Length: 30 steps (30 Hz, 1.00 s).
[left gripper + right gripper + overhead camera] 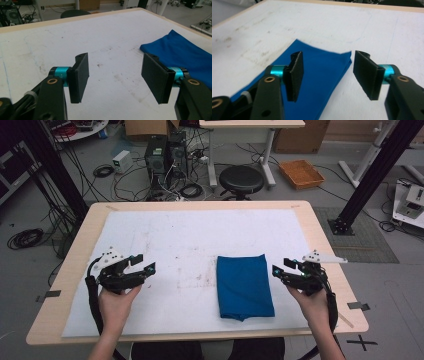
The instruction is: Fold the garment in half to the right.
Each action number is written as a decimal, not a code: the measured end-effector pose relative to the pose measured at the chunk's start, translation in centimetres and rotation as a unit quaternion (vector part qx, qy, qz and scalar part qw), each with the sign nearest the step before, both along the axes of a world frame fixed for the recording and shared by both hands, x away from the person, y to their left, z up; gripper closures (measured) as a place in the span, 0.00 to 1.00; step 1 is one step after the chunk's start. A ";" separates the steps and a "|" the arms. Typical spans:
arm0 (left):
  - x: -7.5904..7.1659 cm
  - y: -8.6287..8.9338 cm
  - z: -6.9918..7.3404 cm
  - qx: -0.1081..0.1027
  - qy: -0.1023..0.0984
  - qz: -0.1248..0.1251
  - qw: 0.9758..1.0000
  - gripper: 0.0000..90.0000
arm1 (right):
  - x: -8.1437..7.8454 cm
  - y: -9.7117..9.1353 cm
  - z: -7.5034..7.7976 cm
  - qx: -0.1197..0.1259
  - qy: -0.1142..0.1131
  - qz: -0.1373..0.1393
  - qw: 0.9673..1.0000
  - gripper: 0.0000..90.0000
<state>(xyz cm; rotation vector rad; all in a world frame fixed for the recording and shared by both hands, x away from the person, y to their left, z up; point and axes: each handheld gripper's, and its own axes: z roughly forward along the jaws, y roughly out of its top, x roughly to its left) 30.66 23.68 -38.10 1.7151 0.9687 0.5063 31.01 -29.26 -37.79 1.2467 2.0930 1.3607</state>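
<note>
A folded blue cloth point(244, 287) lies flat on the white mat point(175, 240). The left gripper point(145, 264) hovers well left of the cloth, jaws spread and empty. The right gripper point(280, 268) sits just beside its right edge, jaws likewise spread and empty.

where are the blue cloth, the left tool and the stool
blue cloth point(244, 286), high view, middle of the folded fabric
left tool point(143, 264), high view, midway between its open tips
stool point(241, 179), high view, centre of the round black seat
</note>
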 end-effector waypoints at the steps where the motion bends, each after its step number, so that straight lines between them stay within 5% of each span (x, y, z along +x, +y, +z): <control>1: 0.1 0.1 0.2 0.001 -0.002 0.001 1.000 0.43 | 0.5 0.0 0.2 0.006 0.004 -0.005 1.000 0.45; 6: 0.1 0.5 0.6 0.004 -0.019 0.005 1.000 0.43 | 1.9 -0.3 0.7 0.039 0.005 -0.018 0.999 0.40; 16: -0.6 1.2 -0.4 -0.004 -0.020 0.003 1.000 0.43 | 2.2 -1.2 -0.6 0.038 0.004 -0.028 0.999 0.37; 30: -0.9 0.7 -0.7 -0.001 -0.014 -0.012 1.000 0.43 | 2.4 0.3 -0.6 0.025 0.001 -0.013 1.000 0.37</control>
